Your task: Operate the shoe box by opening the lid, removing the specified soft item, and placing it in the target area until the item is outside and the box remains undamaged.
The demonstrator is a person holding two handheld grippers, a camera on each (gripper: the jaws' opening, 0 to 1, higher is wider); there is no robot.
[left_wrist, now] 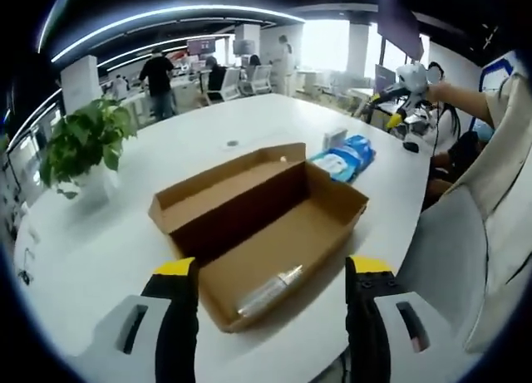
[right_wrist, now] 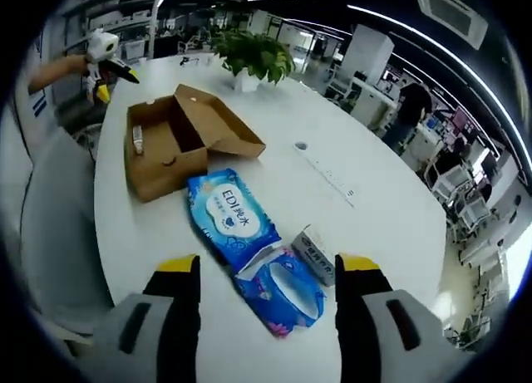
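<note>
Honestly, with the shoe box (left_wrist: 258, 225) lid already open and both tools, left tool (left_wrist: 270, 271) and right tool (right_wrist: 259, 267), spread empty, I'd set the wipes pack (right_wrist: 231, 217) flat on the worktop (right_wrist: 349, 150), well clear of the box walls.

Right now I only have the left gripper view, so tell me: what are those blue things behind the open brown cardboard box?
Observer: A blue plastic wipes pack printed EDI lies end to end with a flowered blue pack.
Operator: Anything beside them?
Observer: A small grey-and-white carton lies right beside the flowered blue pack.
Operator: Are the right tongs holding anything?
Observer: No. The right tongs are open and empty, hovering over the two packs.
</note>
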